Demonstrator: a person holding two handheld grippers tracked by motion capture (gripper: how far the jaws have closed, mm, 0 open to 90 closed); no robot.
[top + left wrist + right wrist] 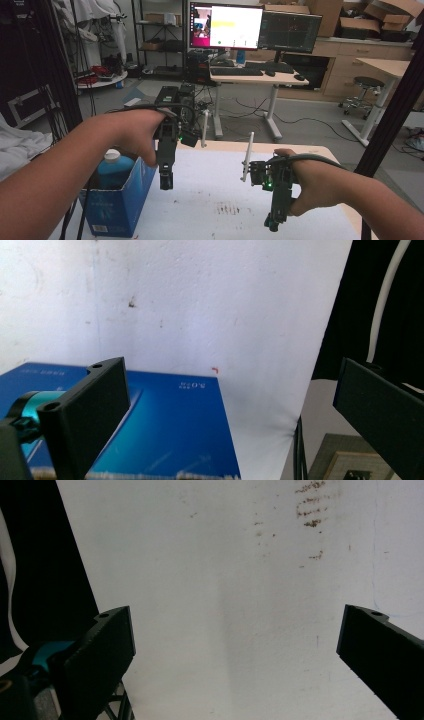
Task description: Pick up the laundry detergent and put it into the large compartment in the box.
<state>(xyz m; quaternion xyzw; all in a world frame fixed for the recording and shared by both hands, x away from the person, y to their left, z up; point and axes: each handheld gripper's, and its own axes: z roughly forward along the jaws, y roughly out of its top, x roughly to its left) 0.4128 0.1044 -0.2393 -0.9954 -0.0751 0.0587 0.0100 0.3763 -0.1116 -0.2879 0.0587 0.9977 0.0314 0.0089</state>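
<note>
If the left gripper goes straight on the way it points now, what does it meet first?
Probably the white table top: the left gripper points down, open, just beside the blue box. Depth is unclear, so it might graze the box edge.

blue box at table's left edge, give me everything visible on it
The blue box looks like cardboard, open-topped, standing upright at the left edge of the white table. A white label with a barcode sits low on its near face. A blue bottle with a white cap stands inside, its top above the rim. The left gripper hangs just right of the box, jaws open, not touching it. In the left gripper view the box's blue side carries small white print, too blurred to read.
</note>
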